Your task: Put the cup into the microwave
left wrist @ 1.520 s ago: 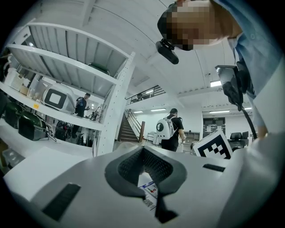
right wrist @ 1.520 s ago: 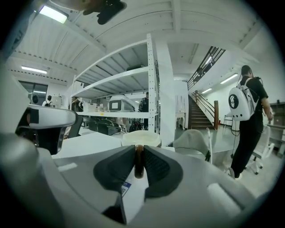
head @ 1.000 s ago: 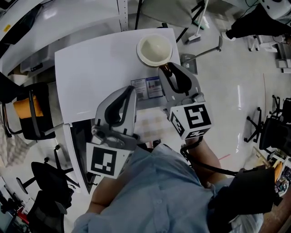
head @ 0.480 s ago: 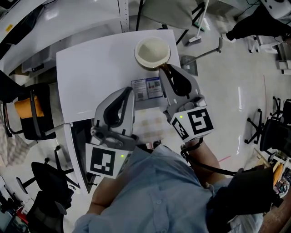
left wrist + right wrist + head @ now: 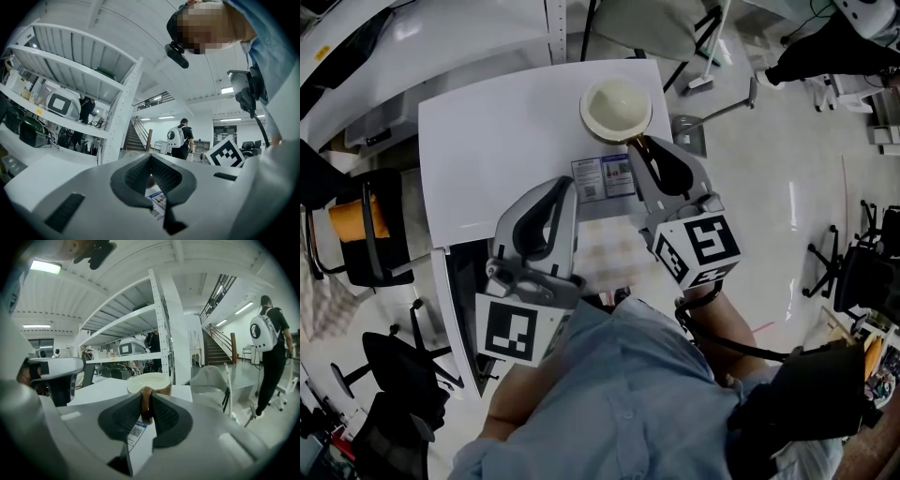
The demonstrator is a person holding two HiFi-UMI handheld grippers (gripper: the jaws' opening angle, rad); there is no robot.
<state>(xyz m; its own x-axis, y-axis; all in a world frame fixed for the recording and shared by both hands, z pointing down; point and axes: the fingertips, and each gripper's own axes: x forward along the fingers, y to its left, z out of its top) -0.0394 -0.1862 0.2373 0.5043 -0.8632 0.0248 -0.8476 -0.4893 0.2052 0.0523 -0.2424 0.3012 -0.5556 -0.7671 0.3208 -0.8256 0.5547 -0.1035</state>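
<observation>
A person in a blue shirt (image 5: 619, 394) is leaning over a flat white top (image 5: 487, 141) and working with a tool in each hand. The cream cup (image 5: 617, 105) is standing upright at the far right corner of that top, outside any compartment. The right tool (image 5: 639, 148) is reaching out to it from the near side, its jaws clenched on the cup's brown handle (image 5: 146, 404), which is showing plainly between the dark pads in the right gripper view. The left tool (image 5: 568, 189) is pointing level across the top, well apart from the cup. Its jaw tips are meeting and nothing is lying between them. A printed label (image 5: 605, 178) is sitting on the white top between the two tools. The square-marked cubes (image 5: 698, 248) are facing up toward the head camera. Beyond the top, a white shelving rack (image 5: 161, 319) is rising on the left, and a person wearing a backpack (image 5: 269, 333) is walking near a staircase.
</observation>
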